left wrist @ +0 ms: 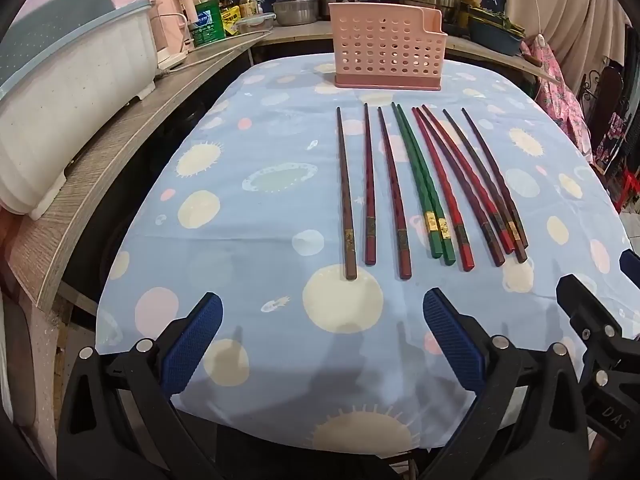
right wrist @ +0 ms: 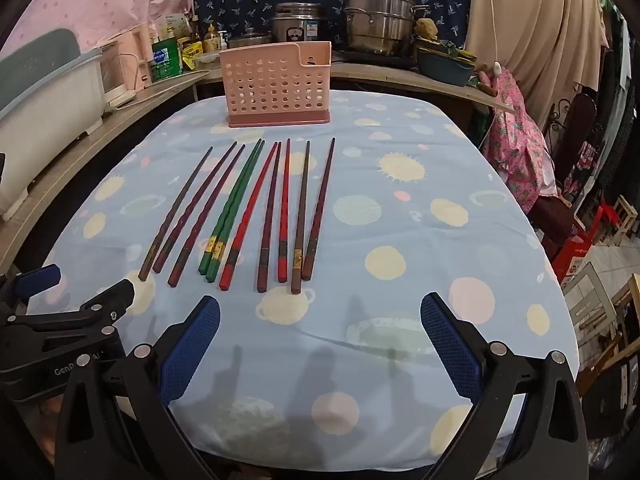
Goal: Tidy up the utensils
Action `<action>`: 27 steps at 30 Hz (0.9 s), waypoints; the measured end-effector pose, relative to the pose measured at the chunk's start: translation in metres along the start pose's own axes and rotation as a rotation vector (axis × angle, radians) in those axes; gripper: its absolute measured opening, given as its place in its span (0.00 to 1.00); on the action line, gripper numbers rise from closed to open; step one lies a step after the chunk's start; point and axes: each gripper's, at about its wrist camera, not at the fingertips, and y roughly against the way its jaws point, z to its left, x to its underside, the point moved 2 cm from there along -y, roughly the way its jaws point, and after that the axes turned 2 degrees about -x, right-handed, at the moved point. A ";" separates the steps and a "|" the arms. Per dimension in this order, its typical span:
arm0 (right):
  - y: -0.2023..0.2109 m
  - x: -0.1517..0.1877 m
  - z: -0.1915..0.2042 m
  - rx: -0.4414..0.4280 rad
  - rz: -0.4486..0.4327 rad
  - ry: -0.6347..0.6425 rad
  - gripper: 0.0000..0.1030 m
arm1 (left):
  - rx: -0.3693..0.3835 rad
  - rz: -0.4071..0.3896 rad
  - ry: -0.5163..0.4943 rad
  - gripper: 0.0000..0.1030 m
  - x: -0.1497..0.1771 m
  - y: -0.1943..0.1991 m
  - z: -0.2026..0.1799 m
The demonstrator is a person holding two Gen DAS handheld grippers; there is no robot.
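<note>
Starting out: we hold left gripper [left wrist: 322, 340] and right gripper [right wrist: 320, 340] spread, empty; next, pinching a chopstick [left wrist: 346, 196] for the pink holder [left wrist: 386, 46].

Chopsticks [left wrist: 404, 184] glossy lacquered; holder [left wrist: 386, 46] matt pink perforated plastic; tablecloth [left wrist: 248, 208] soft printed cloth; pots [right wrist: 378, 20] shiny metal.
</note>
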 end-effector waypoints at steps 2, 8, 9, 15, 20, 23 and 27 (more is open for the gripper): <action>0.000 0.000 0.000 -0.002 -0.003 -0.003 0.94 | -0.002 -0.005 0.001 0.93 0.000 0.001 0.001; 0.000 0.001 -0.001 -0.001 -0.003 -0.003 0.94 | -0.008 -0.020 0.002 0.93 0.001 0.006 -0.004; 0.000 0.001 -0.001 -0.002 -0.004 -0.003 0.94 | -0.012 -0.021 -0.012 0.93 -0.002 0.002 -0.005; 0.001 0.000 -0.001 0.000 -0.006 -0.002 0.94 | -0.017 -0.027 -0.016 0.93 -0.003 0.005 -0.003; 0.001 0.001 -0.003 -0.003 -0.005 -0.004 0.94 | -0.020 -0.027 -0.022 0.93 -0.002 0.006 -0.003; 0.001 0.001 -0.003 -0.003 -0.007 -0.005 0.94 | -0.020 -0.026 -0.021 0.93 -0.003 0.007 -0.002; 0.000 0.001 -0.002 -0.003 -0.007 -0.005 0.94 | -0.020 -0.027 -0.022 0.93 -0.003 0.007 -0.002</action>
